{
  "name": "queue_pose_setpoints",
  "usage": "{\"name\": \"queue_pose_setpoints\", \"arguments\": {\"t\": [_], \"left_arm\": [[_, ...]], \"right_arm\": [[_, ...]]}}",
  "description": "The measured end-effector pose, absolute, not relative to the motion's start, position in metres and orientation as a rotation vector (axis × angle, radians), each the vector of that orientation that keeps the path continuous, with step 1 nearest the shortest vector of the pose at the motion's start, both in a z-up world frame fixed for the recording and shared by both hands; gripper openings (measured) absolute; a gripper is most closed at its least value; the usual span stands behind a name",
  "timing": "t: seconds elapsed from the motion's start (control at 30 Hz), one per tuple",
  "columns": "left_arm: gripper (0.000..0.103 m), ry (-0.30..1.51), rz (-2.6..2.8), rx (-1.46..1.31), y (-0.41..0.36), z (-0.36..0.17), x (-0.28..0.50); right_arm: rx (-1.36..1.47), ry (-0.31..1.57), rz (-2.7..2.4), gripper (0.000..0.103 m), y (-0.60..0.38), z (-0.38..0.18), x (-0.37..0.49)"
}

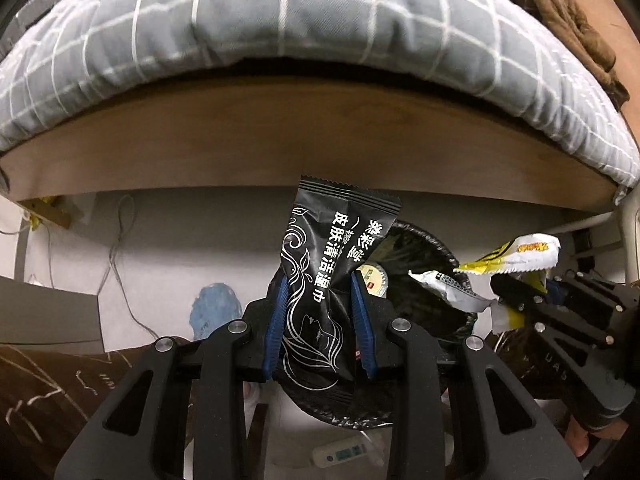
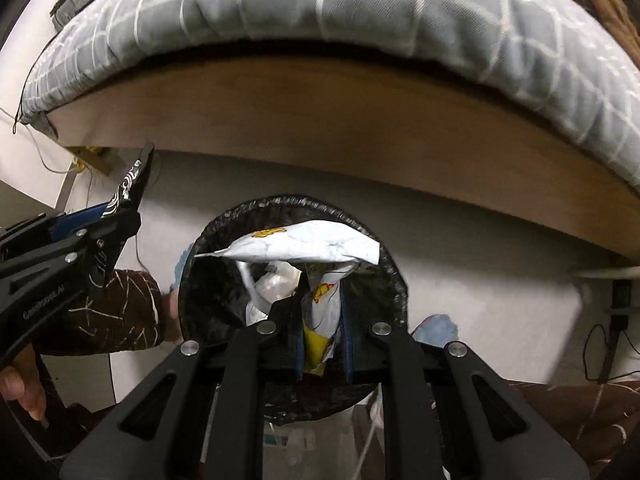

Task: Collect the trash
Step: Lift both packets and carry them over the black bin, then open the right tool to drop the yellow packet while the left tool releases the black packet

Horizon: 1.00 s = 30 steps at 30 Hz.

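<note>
My left gripper (image 1: pixel 318 292) is shut on a black wet-wipe packet (image 1: pixel 324 240) with white lettering, which stands up between the blue pads. It hangs over the near left rim of a round bin lined with a black bag (image 1: pixel 432 248). My right gripper (image 2: pixel 322 300) is shut on a crumpled white and yellow wrapper (image 2: pixel 308 246), directly above the bin's opening (image 2: pixel 208 280). In the left wrist view the right gripper (image 1: pixel 516 300) comes in from the right with that wrapper (image 1: pixel 516 254). The left gripper (image 2: pixel 124 216) and its packet (image 2: pixel 132 178) show at left in the right wrist view. Other trash lies inside the bin.
A bed with a grey checked quilt (image 1: pixel 280 20) and a wooden side board (image 1: pixel 304 136) overhangs the floor behind the bin. Cables (image 1: pixel 120 256) trail on the pale floor at left. A blue cloth (image 1: pixel 216 304) lies beside the bin. The person's brown patterned sleeves (image 2: pixel 116 312) flank it.
</note>
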<state>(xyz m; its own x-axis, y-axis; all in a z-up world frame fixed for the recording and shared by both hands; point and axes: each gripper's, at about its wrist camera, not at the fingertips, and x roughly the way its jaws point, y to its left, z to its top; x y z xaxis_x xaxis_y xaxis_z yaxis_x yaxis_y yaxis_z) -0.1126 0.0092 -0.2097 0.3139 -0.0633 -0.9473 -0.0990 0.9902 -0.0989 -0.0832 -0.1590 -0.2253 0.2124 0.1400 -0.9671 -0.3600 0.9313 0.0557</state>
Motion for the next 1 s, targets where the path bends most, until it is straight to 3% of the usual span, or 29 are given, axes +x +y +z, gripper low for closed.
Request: {"name": "queue_pose_setpoints", "arguments": {"t": [0.1,0.2,0.4,0.77,1.0], "left_arm": [[0.03,1.26,0.042,-0.162,0.018,-0.215,-0.113],[0.03,1.259,0.061,-0.154,0.025,-0.215,-0.113],[0.03,1.268,0.089,-0.173,0.037,-0.219,-0.119],[0.031,1.268,0.063,-0.162,0.03,-0.217,-0.119],[0.031,1.281,0.011,-0.156,0.008,-0.221,-0.114]], "right_arm": [[-0.21,1.337,0.37,0.014,-0.152,-0.234,-0.083],[-0.229,1.346,0.384,0.025,-0.146,-0.242,-0.086],[-0.247,1.346,0.394,0.035,-0.136,-0.247,-0.091],[-0.24,1.3,0.351,0.076,-0.147,-0.236,-0.092],[-0.215,1.25,0.28,0.093,-0.177,-0.219,-0.091]]}}
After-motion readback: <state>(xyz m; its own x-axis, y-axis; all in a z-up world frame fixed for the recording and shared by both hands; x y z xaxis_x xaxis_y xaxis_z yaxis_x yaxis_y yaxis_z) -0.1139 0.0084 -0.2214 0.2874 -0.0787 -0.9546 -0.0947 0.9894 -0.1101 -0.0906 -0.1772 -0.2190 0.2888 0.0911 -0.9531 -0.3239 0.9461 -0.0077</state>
